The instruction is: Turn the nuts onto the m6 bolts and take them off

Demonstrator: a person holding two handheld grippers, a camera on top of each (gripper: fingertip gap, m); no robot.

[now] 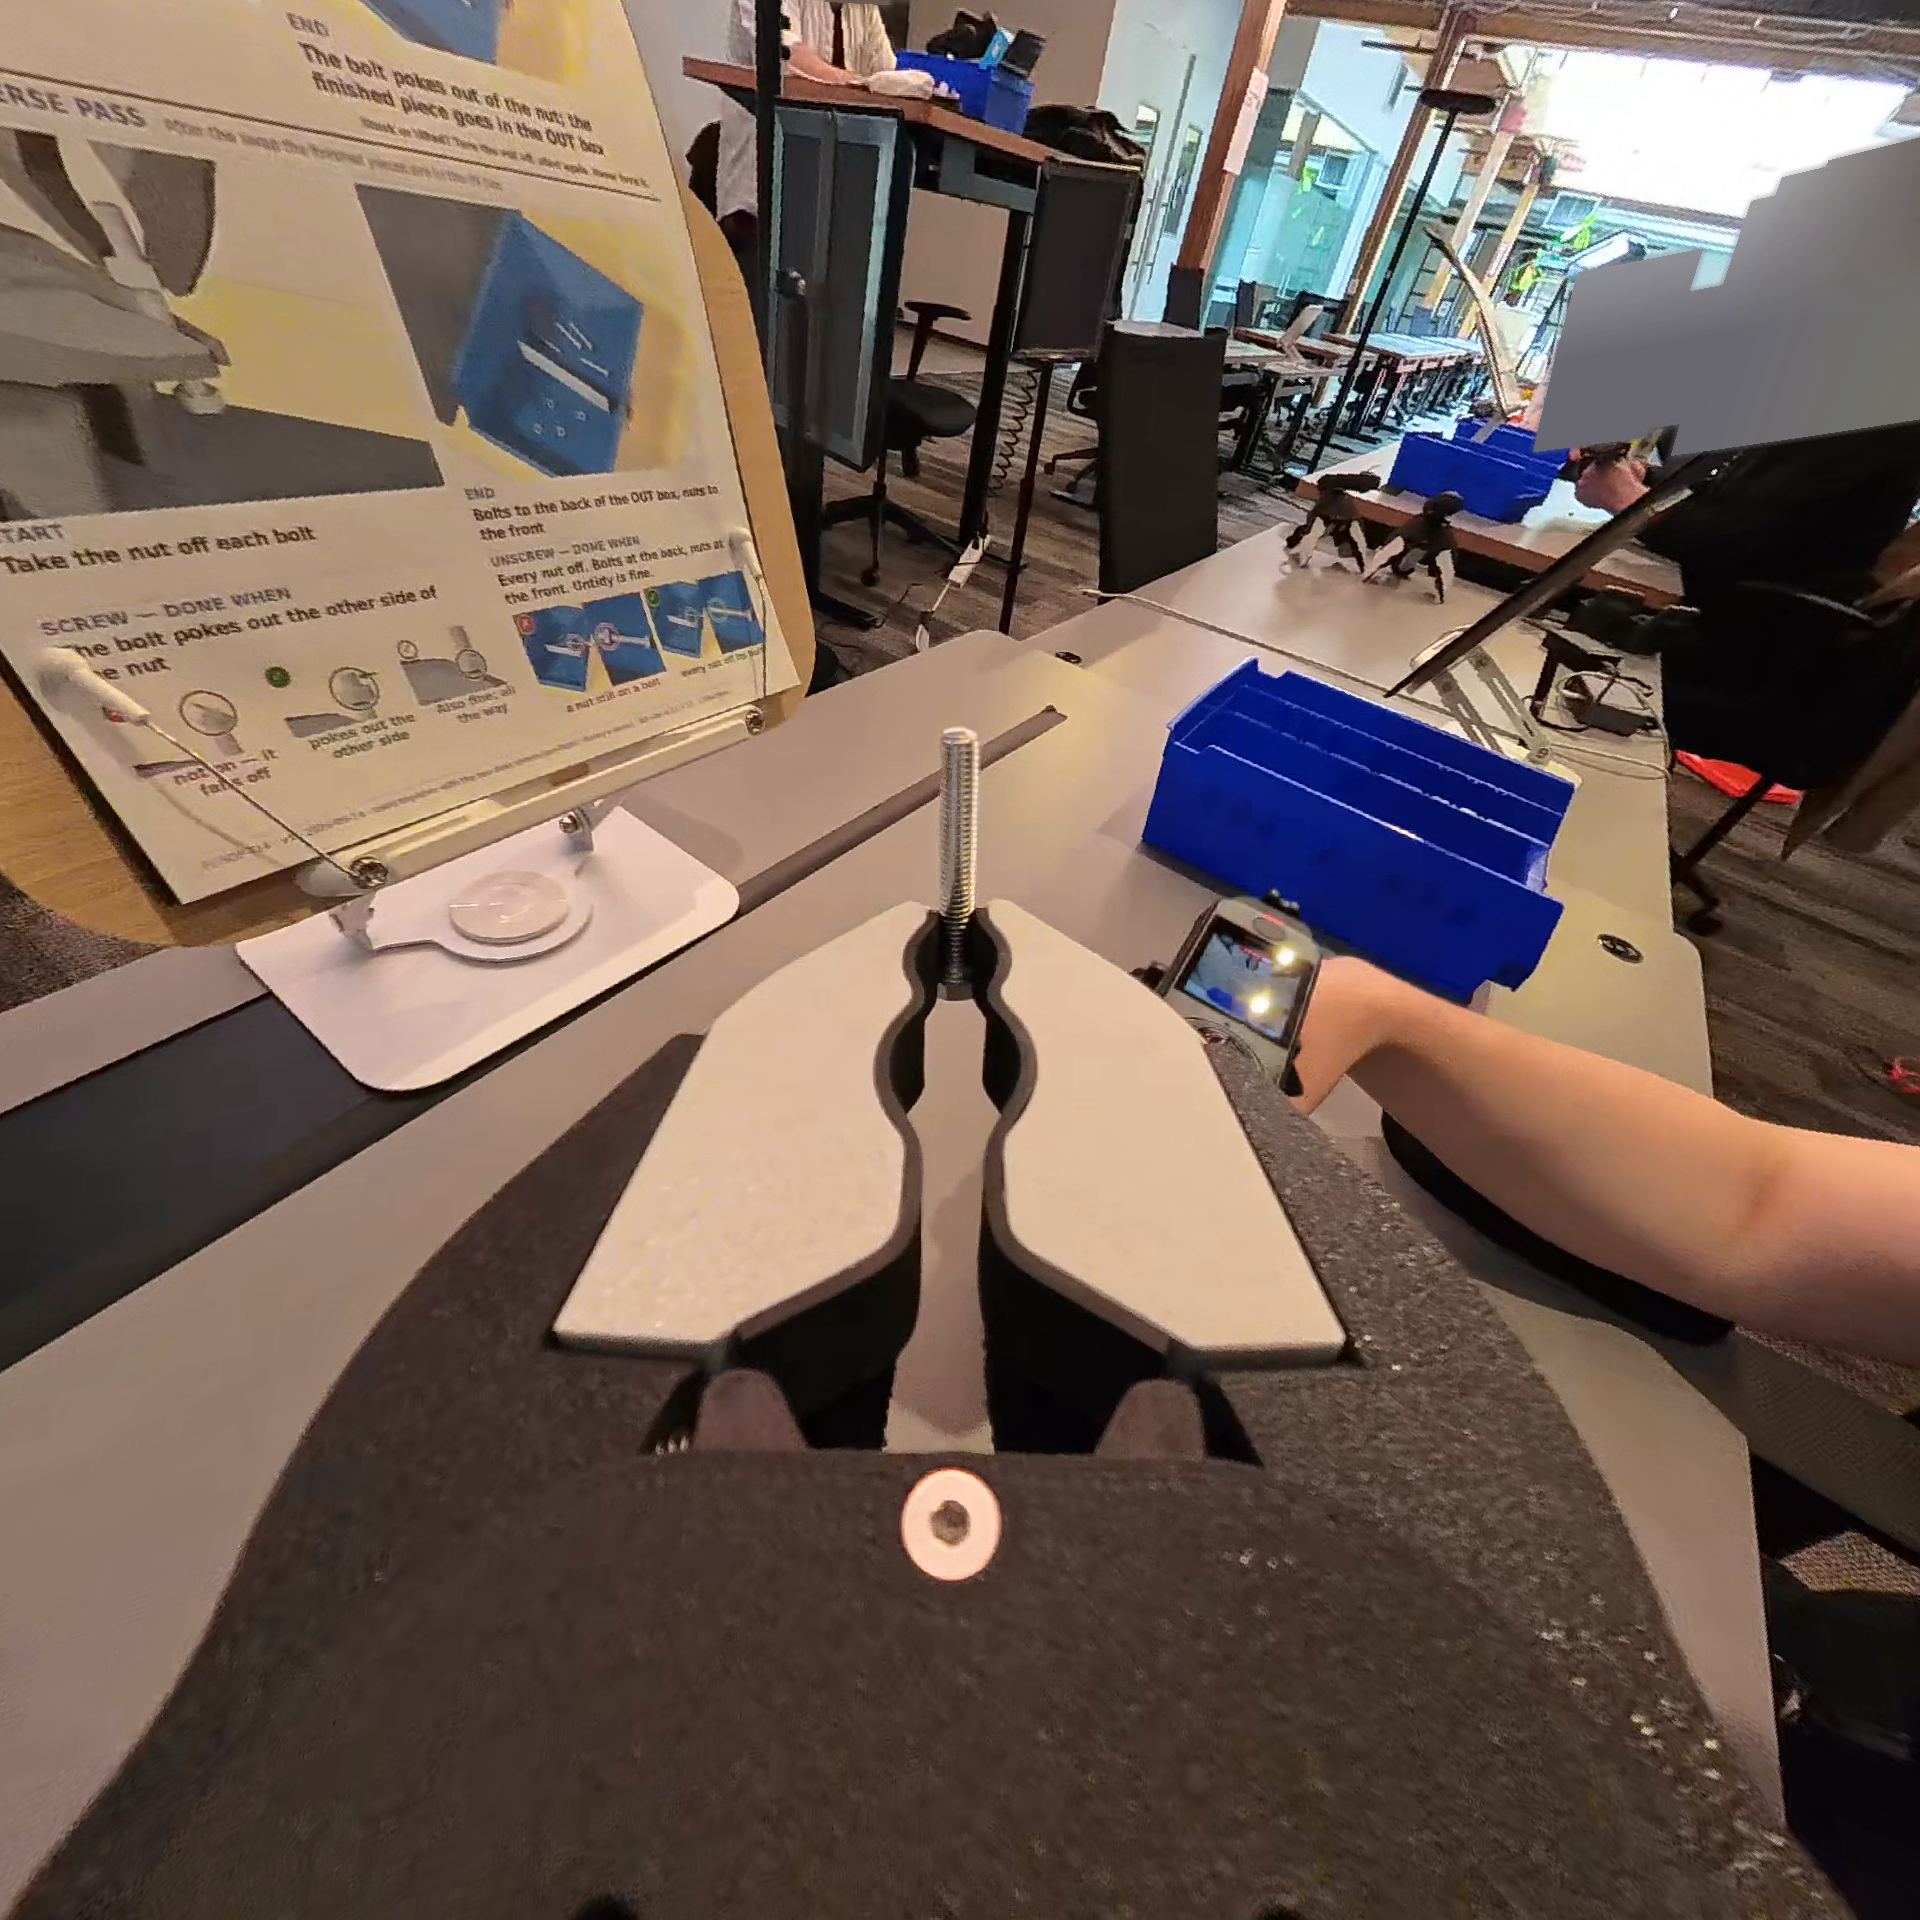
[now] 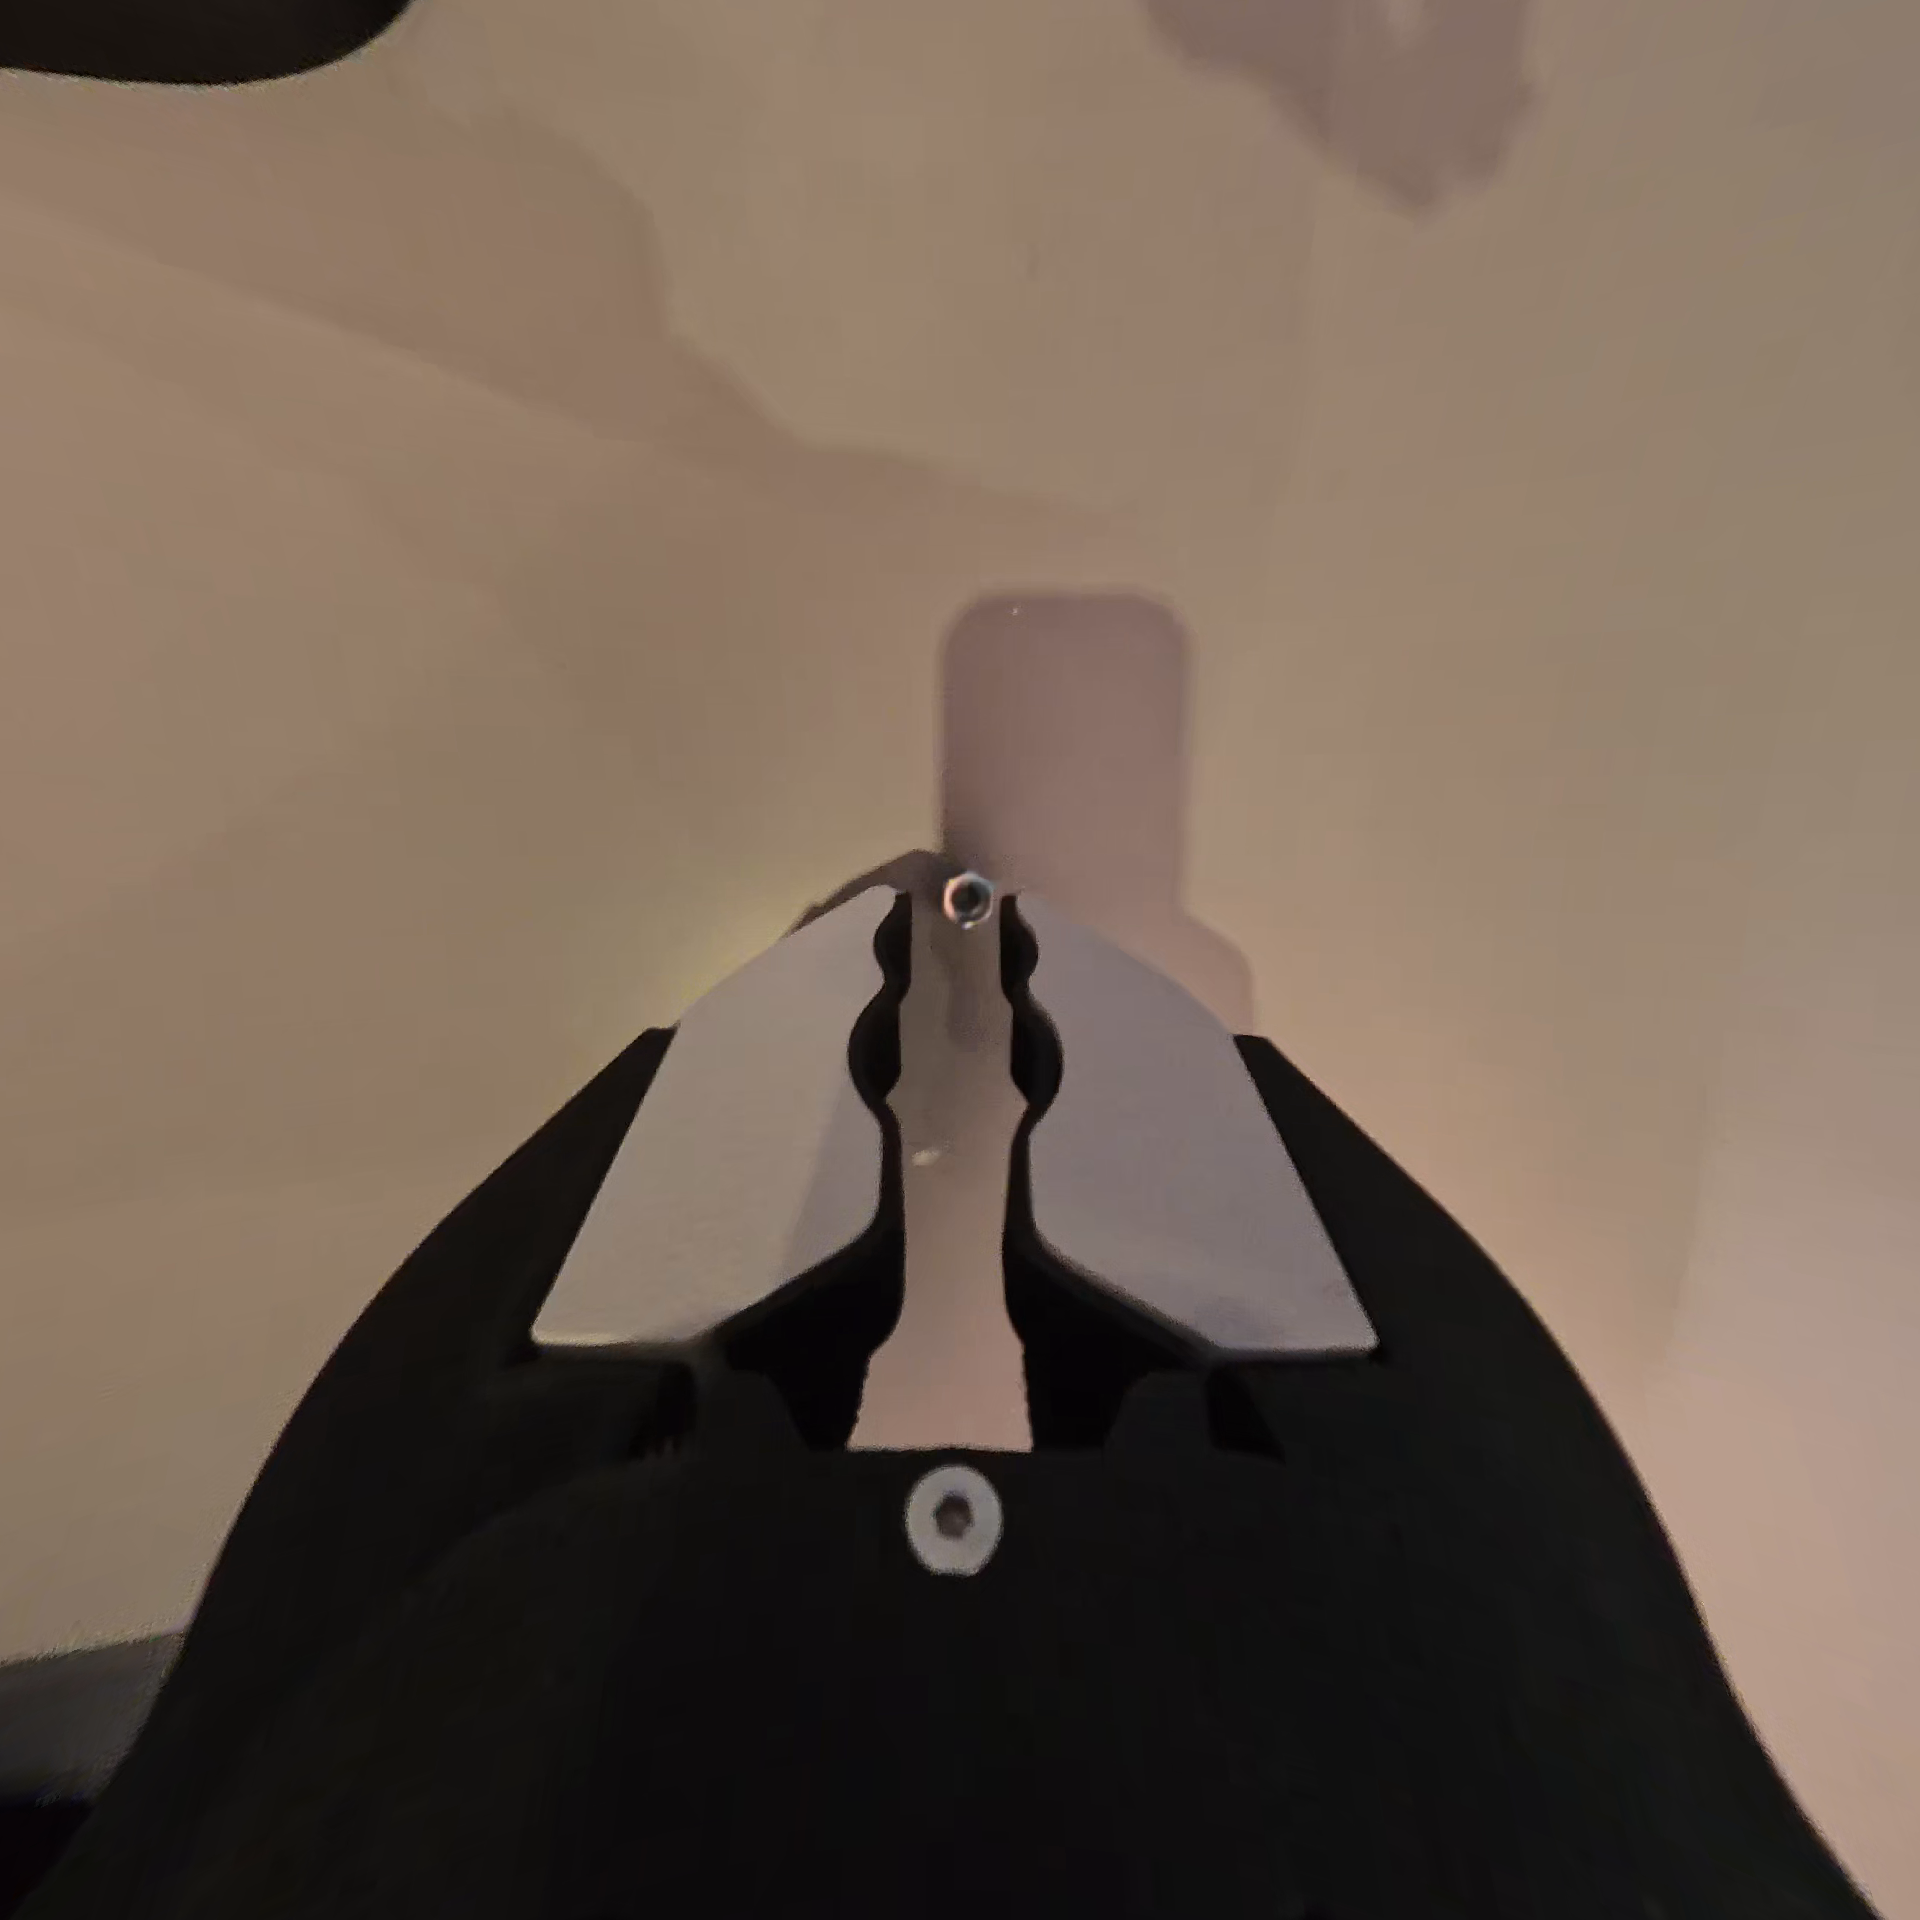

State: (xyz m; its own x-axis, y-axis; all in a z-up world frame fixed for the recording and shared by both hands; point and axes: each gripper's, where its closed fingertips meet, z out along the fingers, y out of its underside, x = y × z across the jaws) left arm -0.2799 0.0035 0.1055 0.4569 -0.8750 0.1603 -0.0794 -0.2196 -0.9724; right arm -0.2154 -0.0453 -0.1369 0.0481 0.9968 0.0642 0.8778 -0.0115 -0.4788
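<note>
Left gripper [image 1: 957,951] is clamping the head end of a bolt [image 1: 958,821] in the notch at its fingertips; the threaded shank is sticking straight out ahead of the fingers, bare of any nut.

Right gripper [image 2: 958,902] is pointing down at the pale table [image 2: 416,623], close above it. A small nut [image 2: 966,898] is sitting between its fingertips, hole facing the camera; the fingers are standing slightly apart, and whether they are pinching the nut cannot be told.

Blue bin [image 1: 1361,821] is resting on the grey table to the right, beyond a person's forearm [image 1: 1579,1153]; its contents are not showing. An instruction sheet [image 1: 343,436] is standing on a stand at left.
</note>
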